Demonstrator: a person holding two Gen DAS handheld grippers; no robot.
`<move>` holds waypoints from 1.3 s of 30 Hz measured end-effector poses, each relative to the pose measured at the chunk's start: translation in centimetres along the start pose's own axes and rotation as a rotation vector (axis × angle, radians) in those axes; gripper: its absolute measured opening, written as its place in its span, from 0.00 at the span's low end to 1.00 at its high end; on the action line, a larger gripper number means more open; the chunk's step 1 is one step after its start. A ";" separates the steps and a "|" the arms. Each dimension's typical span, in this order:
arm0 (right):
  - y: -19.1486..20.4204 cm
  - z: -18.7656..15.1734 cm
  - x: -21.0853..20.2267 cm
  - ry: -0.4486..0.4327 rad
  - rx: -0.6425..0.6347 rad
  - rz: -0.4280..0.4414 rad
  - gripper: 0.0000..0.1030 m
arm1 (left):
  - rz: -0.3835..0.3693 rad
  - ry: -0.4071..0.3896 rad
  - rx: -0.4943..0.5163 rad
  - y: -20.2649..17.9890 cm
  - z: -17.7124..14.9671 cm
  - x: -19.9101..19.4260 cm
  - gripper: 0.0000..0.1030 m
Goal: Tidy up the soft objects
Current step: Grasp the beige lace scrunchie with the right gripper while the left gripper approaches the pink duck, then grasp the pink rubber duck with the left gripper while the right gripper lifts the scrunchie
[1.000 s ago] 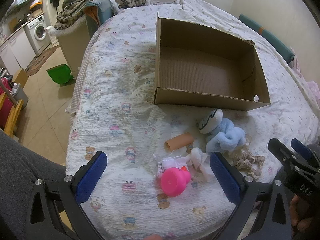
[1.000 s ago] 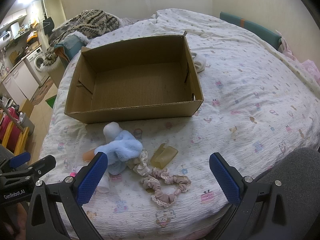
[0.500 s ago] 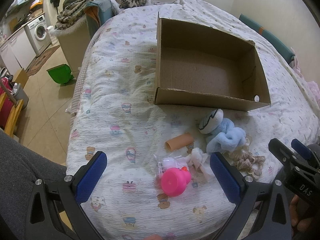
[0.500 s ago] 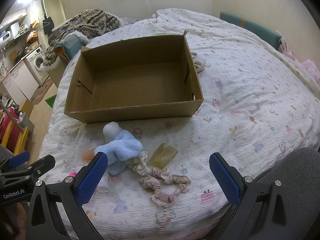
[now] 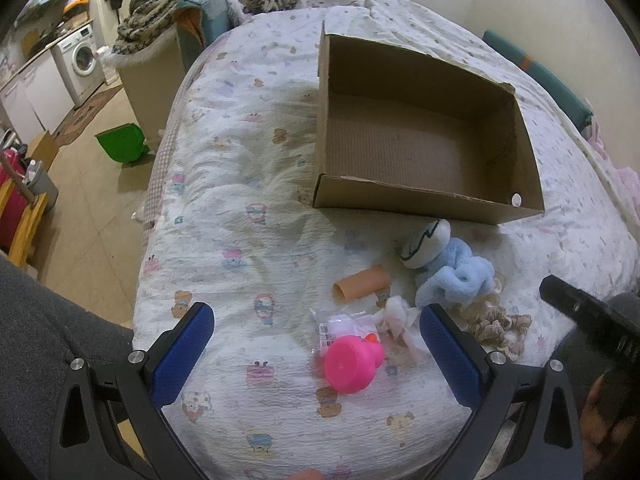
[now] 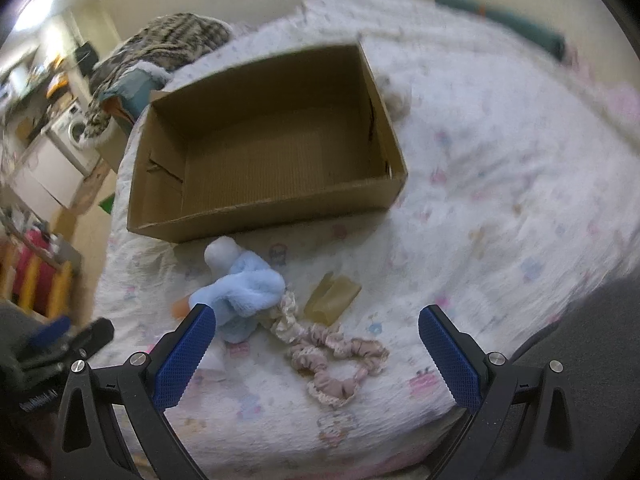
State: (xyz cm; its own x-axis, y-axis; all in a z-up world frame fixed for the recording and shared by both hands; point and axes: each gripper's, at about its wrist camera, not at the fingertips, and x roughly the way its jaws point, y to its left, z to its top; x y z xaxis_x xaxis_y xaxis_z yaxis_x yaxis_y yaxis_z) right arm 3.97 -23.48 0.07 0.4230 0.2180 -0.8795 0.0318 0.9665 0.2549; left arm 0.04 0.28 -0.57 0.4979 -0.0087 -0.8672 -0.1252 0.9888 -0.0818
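While spread wide over the printed bedspread point(image 5: 248, 184), left gripper point(image 5: 316, 354) released and gripping nothing. Between its blue pads point(image 5: 182, 354): pink plastic cup point(image 5: 352, 364) on its side, nearer the right-hand pad, touching a clear packet point(image 5: 344, 324) just ahead of it. Beside the packet, close to the right-hand pad, crumpled white cloth point(image 5: 394, 318). Ahead of the jaws, an orange tube point(image 5: 362, 282); ahead and rightward, fluffy blue toy point(image 5: 456, 276) with a white rolled sock point(image 5: 426, 242) against it. Past the right-hand pad, beige scrunchies point(image 5: 500, 326). Well ahead, open cardboard box point(image 5: 420, 204), bare inside.

Right gripper point(image 6: 318, 354) likewise released, jaws wide apart, nothing between the pads but bedspread point(image 6: 500, 200) and scrunchies point(image 6: 340, 360). Right wrist view blurred. Blue toy point(image 6: 244, 296) just ahead of the left-hand pad point(image 6: 184, 360), overlapping its tip in view; contact impossible to tell. Tan folded piece point(image 6: 332, 298) ahead, between toy and centre line. Cardboard box point(image 6: 256, 220) farther ahead, slightly leftward, standing on the bedspread apart from the soft things.
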 end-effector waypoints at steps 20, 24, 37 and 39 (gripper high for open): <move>2.6 -2.0 11.4 0.516 -0.340 -0.155 0.70 | 0.021 0.109 -0.144 3.4 0.9 1.5 1.00; 3.5 -1.7 10.0 0.562 -0.406 -0.124 0.24 | 0.019 0.163 -0.146 3.8 1.6 2.3 1.00; 3.4 -1.0 1.1 0.276 -0.257 0.214 0.17 | -0.018 0.296 -0.126 4.3 2.2 3.5 0.91; 3.1 -0.3 0.7 0.194 -0.181 0.246 0.17 | -0.039 0.333 -0.114 3.6 1.9 4.0 0.79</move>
State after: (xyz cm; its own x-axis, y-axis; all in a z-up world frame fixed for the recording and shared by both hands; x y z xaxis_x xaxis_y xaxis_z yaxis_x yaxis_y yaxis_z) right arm 4.11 -20.31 0.07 0.2181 0.4522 -0.8648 -0.2182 0.8863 0.4084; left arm 3.19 4.12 -3.46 0.1994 -0.1132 -0.9733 -0.2161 0.9638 -0.1564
